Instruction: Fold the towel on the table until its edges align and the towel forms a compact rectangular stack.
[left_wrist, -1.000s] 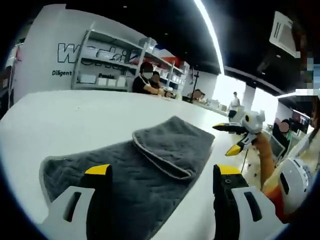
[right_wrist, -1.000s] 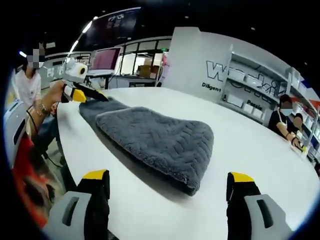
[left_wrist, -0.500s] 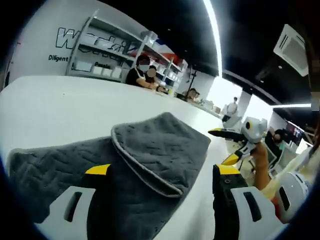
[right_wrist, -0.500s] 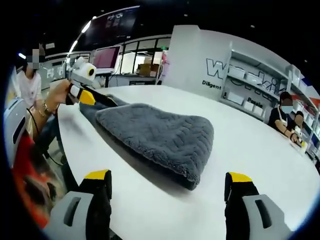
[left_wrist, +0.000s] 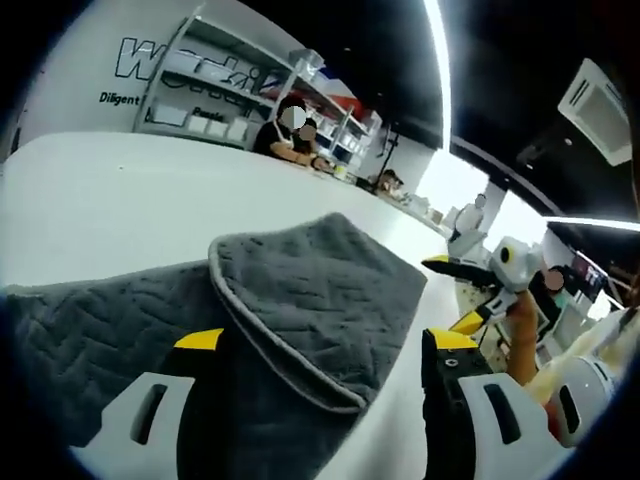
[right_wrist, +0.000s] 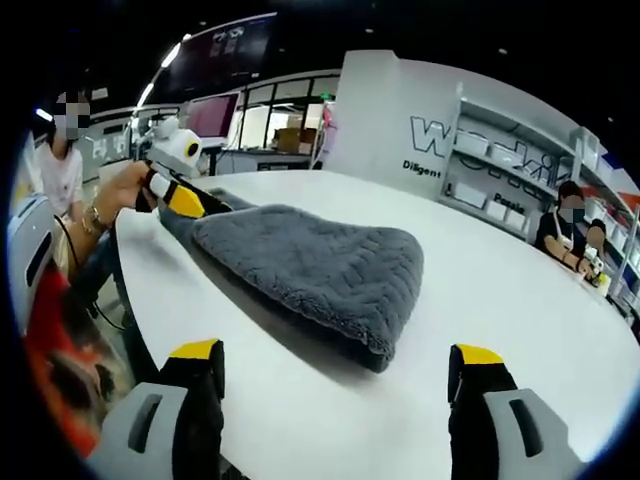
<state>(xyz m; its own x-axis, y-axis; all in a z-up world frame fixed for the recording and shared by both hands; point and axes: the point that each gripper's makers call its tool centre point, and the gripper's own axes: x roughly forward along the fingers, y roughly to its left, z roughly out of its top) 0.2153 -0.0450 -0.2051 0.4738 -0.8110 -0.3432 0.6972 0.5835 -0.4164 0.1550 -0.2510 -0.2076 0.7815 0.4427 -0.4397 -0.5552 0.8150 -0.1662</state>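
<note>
Towel: the dark grey quilted towel with a paler piped edge (left_wrist: 300, 300) lay on the white table (left_wrist: 100, 200), one end folded back over the rest; in my left gripper view it spread just ahead of my jaws and under them.
Left claw: my left gripper (left_wrist: 320, 345) stood released, its yellow-tipped black jaws wide apart, over the towel's near part; whether they touched the cloth I cannot tell.
Right claw: my right gripper (right_wrist: 335, 355) was released too, jaws spread and holding nothing, above bare table with the towel (right_wrist: 310, 265) a little ahead of it, between the tips.
Seen across: from the right gripper view, my left gripper (right_wrist: 185, 200) sat at the towel's far end, beyond and left of my right jaws; from the left gripper view, my right gripper (left_wrist: 470, 295) hung off to the right of my left jaws, past the towel's edge.
Beyond: metal shelving (left_wrist: 200, 90) and seated people (left_wrist: 290, 135) stood far ahead of my left claw.
</note>
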